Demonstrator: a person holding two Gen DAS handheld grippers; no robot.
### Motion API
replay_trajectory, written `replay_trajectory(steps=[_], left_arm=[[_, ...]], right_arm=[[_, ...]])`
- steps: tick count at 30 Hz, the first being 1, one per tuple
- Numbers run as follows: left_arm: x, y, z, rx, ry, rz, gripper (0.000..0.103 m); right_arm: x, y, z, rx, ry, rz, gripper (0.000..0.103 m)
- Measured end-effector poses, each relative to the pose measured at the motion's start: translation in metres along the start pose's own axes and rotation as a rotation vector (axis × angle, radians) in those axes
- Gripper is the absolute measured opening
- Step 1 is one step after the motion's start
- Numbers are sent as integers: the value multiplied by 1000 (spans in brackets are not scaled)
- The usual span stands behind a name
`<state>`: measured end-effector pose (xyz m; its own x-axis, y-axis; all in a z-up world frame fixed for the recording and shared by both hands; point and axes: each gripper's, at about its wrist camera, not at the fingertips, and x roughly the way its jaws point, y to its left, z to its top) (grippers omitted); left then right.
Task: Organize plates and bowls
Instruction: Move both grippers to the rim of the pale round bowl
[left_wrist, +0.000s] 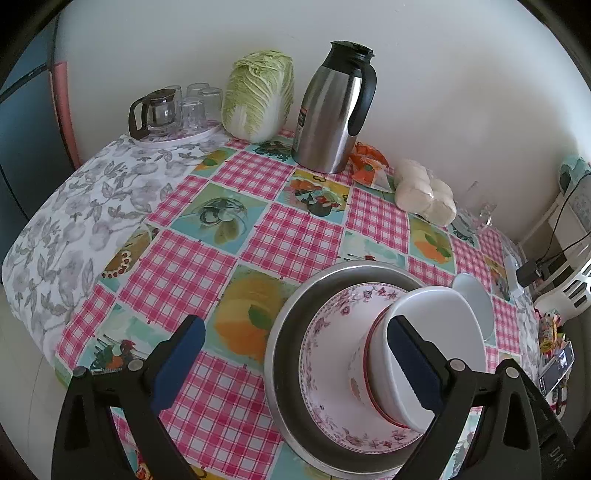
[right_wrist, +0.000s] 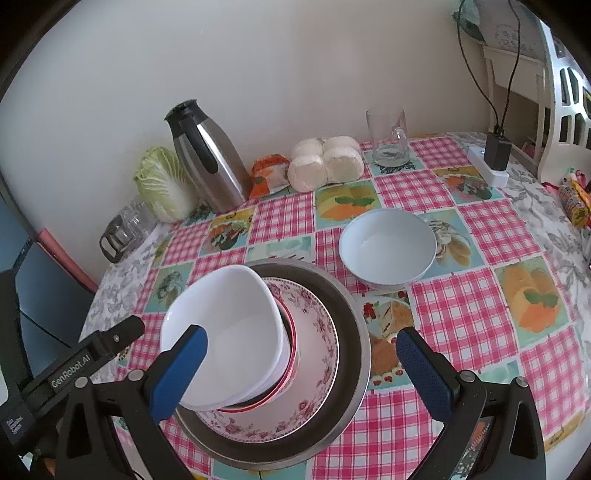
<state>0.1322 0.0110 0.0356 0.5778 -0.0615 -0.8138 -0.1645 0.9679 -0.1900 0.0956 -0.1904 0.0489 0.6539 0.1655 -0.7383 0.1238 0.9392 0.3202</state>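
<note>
Tilting downward over the table (right_wrist: 480, 295), the left gripper (left_wrist: 295, 354) and right gripper (right_wrist: 303, 365) both stand wide open, gripping nothing. Between them the white bowl (right_wrist: 221, 332) sits nested in the bowl stack on the flowered plate (right_wrist: 314, 369) inside the metal pan (right_wrist: 354, 332); another bowl (right_wrist: 388, 247) stands apart toward the wall edge.

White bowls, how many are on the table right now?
2: one white bowl tops the stack in the metal dish; another stands apart. More may be nested beneath.

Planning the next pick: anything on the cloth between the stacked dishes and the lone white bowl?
Nothing: in the right wrist view only bare checked tablecloth separates the metal pan from the lone white bowl.
</note>
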Motion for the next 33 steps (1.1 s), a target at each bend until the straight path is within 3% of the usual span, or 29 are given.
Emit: replay_trajectory(steps=[6,11,20,27,33], left_arm=[[-6,-4,-2,-13,-20,-22,99],[-19,-16,-2,6,-86,-65,99],[-40,-43,-1,54,-185,-154,99],[-45,-85,3,106,-147,-252,99],[-46,-145,9,214,-74,-395,99]], right_arm=[[-5,-7,2,10,-20,11,103],[-12,-18,5,13,-40,-1,103],[-28,-67,16,100,-75,8,103],[-24,-105,23,164,-60,-6,103],[-15,-139,28,227,-56,-43,103]])
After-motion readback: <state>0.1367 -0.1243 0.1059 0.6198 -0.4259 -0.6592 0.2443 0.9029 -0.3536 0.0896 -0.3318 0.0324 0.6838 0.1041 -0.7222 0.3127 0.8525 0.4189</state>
